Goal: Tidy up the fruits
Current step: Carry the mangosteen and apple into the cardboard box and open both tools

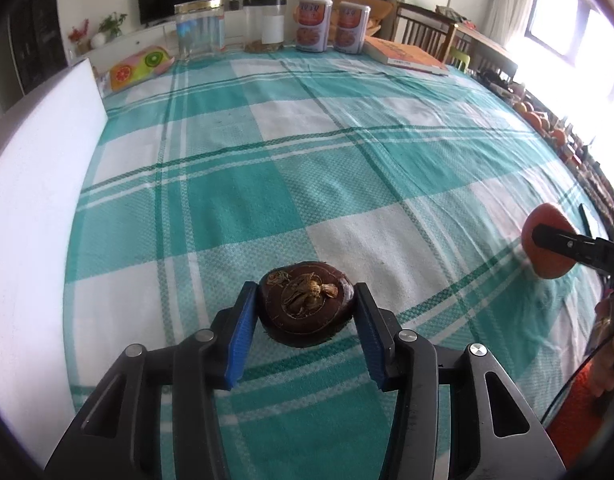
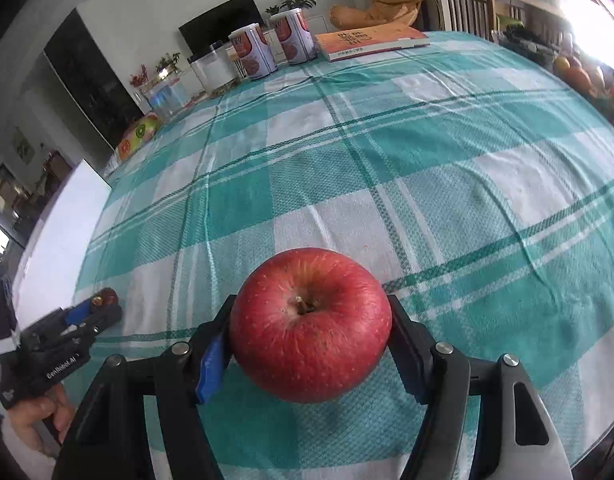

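My left gripper (image 1: 306,310) is shut on a dark brown round fruit with a dried calyx, a mangosteen (image 1: 306,308), held just above the teal checked tablecloth (image 1: 267,152). My right gripper (image 2: 310,326) is shut on a red apple (image 2: 310,324), held over the cloth near the front edge. The apple (image 1: 547,240) and the right gripper also show at the right edge of the left wrist view. The left gripper with the mangosteen (image 2: 105,298) shows at the left of the right wrist view.
At the far edge stand two orange-labelled tins (image 1: 331,26), a glass jar (image 1: 199,28), a white canister (image 1: 273,26), an orange book (image 1: 405,56) and a fruit-print bag (image 1: 137,66). Several fruits (image 2: 579,74) lie at the right. A white board (image 1: 39,168) stands left.
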A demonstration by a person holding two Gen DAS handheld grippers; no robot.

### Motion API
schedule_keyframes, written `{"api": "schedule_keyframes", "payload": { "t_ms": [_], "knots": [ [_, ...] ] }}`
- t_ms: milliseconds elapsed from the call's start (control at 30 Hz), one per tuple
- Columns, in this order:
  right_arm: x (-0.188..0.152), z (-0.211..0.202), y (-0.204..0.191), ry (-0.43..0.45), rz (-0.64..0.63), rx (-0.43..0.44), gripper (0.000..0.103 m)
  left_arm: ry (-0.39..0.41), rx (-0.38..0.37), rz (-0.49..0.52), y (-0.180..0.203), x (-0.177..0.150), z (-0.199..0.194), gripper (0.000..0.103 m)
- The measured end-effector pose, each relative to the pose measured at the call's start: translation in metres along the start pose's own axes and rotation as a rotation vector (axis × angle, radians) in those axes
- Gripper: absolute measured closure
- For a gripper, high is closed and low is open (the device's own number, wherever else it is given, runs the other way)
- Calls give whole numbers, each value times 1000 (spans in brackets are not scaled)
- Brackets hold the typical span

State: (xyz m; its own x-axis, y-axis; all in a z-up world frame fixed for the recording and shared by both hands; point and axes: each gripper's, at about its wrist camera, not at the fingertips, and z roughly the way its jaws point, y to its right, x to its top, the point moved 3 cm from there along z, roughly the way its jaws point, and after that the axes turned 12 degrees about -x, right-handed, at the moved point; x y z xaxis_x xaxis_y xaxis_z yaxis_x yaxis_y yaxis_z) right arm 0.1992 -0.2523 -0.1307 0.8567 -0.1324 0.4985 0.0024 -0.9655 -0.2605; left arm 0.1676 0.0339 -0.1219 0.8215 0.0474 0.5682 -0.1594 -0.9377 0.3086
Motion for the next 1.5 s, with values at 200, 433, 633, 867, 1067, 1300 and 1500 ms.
{"api": "schedule_keyframes", "payload": {
  "t_ms": [200, 433, 633, 867, 1067, 1300, 1500],
  "knots": [
    [-13, -29, -26, -43, 89, 255, 34, 25, -190, -109, 10, -18, -72, 54],
    [-26, -67, -141, -75, -88, 446, 34, 201, -190, -236, -32, -23, -191, 54],
    [-66, -82, -285, -143, -374, 571, 34, 285, 95, -341, -131, -40, -242, 54],
    [-110, -45, -433, -148, -765, 435, 34, 176, 286, -408, -199, -56, -217, 54],
    [-118, 1, -485, -196, -862, 322, 32, 166, 362, -431, -208, -68, -219, 29],
    [-74, -53, -469, 12, -726, 403, 5, 275, 548, -305, -180, -53, -247, 5],
    [-73, -82, -449, 67, -732, 315, 2, 333, 727, -286, -156, -43, -259, 1]
  ]
}}
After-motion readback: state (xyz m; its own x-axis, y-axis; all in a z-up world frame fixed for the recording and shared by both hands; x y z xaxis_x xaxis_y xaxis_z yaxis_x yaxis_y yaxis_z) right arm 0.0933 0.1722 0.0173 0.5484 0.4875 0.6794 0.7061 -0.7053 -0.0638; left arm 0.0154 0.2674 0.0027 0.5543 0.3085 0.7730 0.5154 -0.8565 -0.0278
